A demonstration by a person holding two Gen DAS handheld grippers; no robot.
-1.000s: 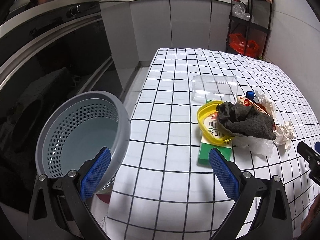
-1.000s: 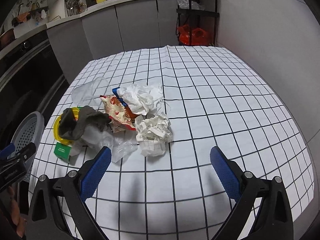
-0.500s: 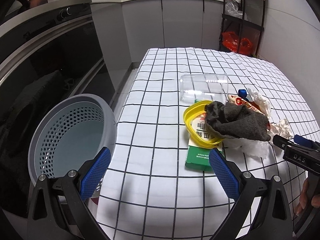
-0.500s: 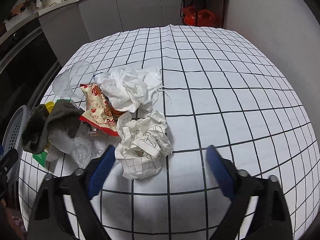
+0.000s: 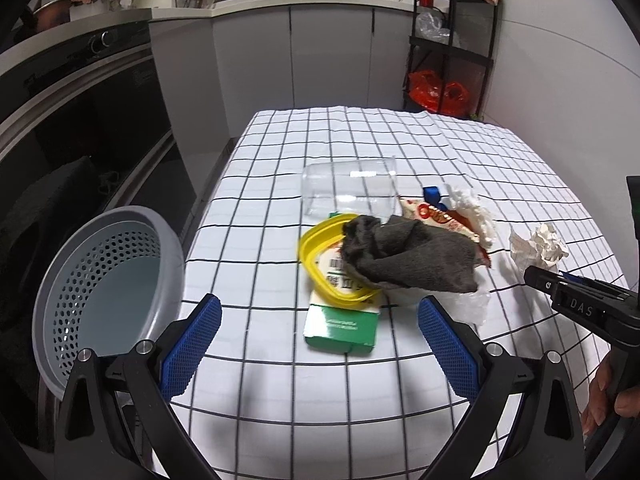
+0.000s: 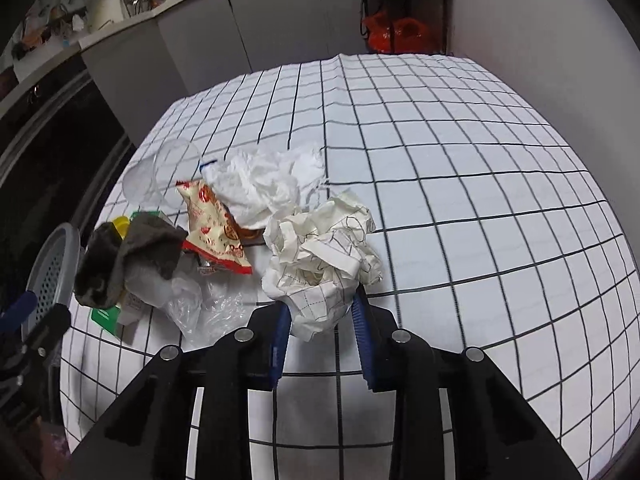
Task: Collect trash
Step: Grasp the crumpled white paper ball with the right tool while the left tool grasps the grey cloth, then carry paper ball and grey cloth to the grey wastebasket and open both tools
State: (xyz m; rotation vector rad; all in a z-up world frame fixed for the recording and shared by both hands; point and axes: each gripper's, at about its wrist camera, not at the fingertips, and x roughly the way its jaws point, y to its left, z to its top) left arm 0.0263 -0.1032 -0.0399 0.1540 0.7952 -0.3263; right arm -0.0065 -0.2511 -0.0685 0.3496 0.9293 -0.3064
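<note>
the right gripper (image 6: pixel 320 312) has just been closing, and its 2 blue pads now sit against either side of the crumpled paper ball (image 6: pixel 320 256), which rests on the checked desk (image 6: pixel 460 184) at the right end of the trash pile. beside the ball lie a snack wrapper (image 6: pixel 212 228), a white tissue (image 6: pixel 264 184) and a dark cloth (image 5: pixel 408 260) draped over a yellow lid (image 5: pixel 316 252). the left gripper (image 5: pixel 316 340) hangs wide open and empty above the desk's near edge, just beside the grey basket (image 5: pixel 100 288).
</note>
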